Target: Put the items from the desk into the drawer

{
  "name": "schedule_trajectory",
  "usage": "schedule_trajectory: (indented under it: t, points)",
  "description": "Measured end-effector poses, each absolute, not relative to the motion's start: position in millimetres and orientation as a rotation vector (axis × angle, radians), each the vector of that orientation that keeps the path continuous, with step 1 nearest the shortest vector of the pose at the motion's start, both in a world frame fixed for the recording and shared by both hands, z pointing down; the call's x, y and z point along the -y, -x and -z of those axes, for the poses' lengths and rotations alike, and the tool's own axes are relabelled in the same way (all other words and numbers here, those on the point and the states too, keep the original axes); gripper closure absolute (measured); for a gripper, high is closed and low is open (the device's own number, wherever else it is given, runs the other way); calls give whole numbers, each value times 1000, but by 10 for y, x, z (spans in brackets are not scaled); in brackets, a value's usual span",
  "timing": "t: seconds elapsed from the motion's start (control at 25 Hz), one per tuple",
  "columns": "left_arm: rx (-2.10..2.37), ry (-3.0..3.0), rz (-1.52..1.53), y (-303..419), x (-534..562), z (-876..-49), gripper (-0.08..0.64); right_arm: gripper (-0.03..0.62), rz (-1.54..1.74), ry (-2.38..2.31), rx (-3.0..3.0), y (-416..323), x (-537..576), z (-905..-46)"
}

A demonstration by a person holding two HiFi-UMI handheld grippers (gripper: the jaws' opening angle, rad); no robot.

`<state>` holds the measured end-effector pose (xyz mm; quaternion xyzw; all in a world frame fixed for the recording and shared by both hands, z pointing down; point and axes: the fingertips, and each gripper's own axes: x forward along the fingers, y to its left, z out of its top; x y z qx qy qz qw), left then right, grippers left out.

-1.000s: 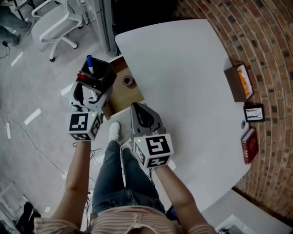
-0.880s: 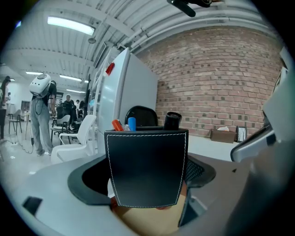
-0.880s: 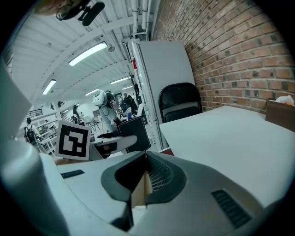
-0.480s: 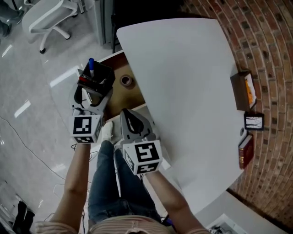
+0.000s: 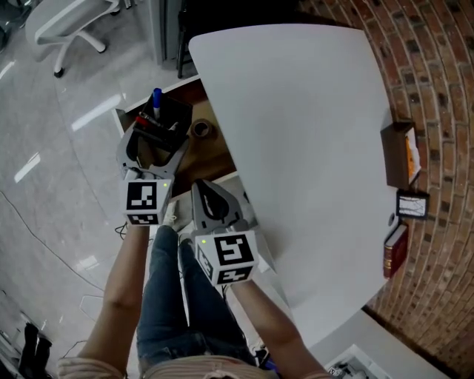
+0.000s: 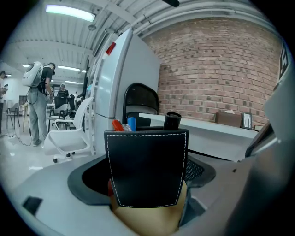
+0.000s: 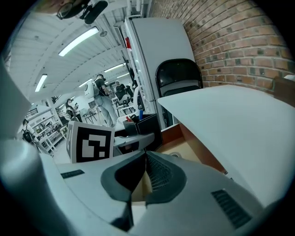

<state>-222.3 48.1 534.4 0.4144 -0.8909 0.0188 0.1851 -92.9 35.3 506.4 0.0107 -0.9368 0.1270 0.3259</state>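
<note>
The left gripper (image 5: 154, 142) pinched the pen holder (image 5: 167, 118) over the drawer (image 5: 209, 154). The right gripper (image 5: 207, 192), empty, was pressed together.

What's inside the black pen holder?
Above the rim of the pen holder poke a red pen, a blue marker and a black cap. Their lower parts, and anything shorter, are hidden by its wall.

Ceiling strip lights (image 6: 69, 11) give bright, even illumination. Glare streaks the floor (image 5: 96, 112). The white tabletop (image 5: 296, 133) is near overexposure. Both gripper views show fisheye bending and black corners. The pen holder (image 6: 146, 168) is sharp.
</note>
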Motion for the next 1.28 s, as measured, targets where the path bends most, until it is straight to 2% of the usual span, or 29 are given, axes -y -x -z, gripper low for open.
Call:
schedule_trajectory:
  t: [1.28]
  points:
    - [2417, -981, -79, 2580, -97, -6405, 114, 574, -370, -97, 2358, 1029, -29, -5632]
